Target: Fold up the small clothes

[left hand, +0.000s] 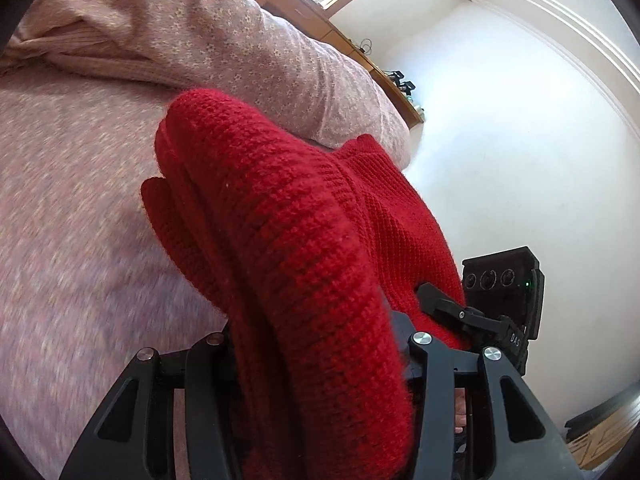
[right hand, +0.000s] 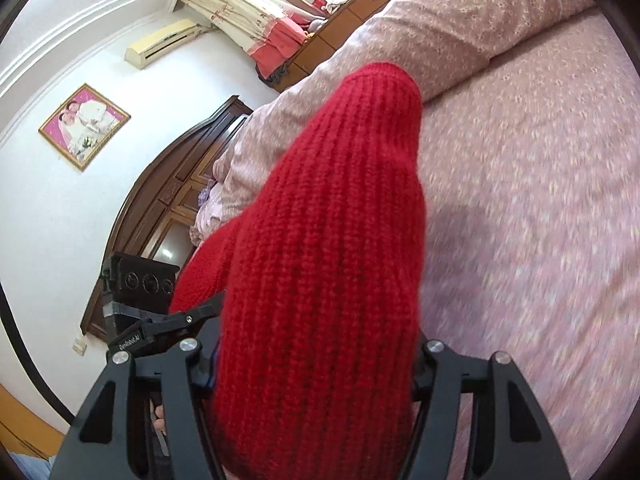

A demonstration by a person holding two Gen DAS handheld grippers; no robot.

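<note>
**Red knit held up over the bed by both grippers**

Nearest each lens, thick folds of the red knitted garment [left hand: 304, 248] bulge between the jaws. The left gripper [left hand: 320, 360] is partly closed on a bunched ribbed edge. The right gripper [right hand: 316, 364] stands wider and is filled by a fatter roll of the same knit [right hand: 340, 220]. The fingertips are buried in wool in both views.

The garment hangs clear above the bed [left hand: 80, 240], draping forward from both grips towards the folded quilt [right hand: 460, 24] at the bed's far side.

It looks soft, bulky and fairly light. It would sag and stretch rather than hold a line, though the fuzzy yarn should resist slipping. The ribbed hem or the shoulder seams look like the firmest places to pinch.
</note>
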